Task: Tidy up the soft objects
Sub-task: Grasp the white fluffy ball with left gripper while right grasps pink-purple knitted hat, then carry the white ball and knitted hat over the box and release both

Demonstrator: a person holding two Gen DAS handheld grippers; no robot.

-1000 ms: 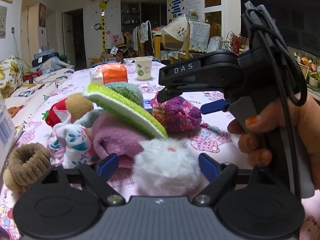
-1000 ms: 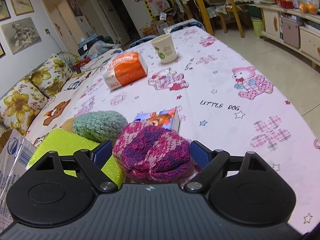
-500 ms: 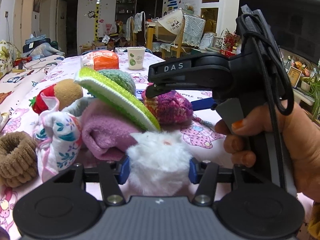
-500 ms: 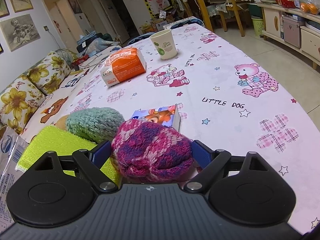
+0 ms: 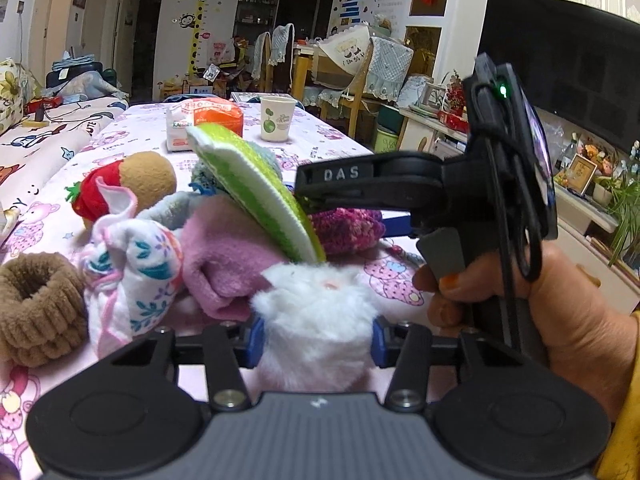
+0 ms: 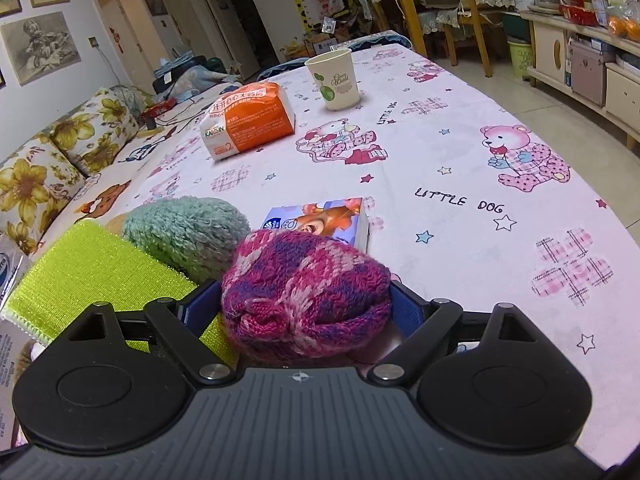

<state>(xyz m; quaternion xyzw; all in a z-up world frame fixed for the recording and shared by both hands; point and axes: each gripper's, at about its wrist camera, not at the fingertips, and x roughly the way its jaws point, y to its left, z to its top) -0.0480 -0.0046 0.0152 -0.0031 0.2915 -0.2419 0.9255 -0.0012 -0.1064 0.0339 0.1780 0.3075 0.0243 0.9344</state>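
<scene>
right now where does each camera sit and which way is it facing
Left wrist: on the left gripper, closing on a white fluffy toy, facing the soft pile; the right hand shows.
Right wrist: on the right gripper, around a pink knitted hat, facing down the table.
Shared: hat, green sponge, paper cup, orange pack.

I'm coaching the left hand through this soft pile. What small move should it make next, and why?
Probably finish the squeeze, then lift straight up. The left gripper is closing, its blue pads flanking the white fluffy toy. The toy's far edge sits against the green sponge and pink cloth, so dragging sideways could disturb them.
</scene>
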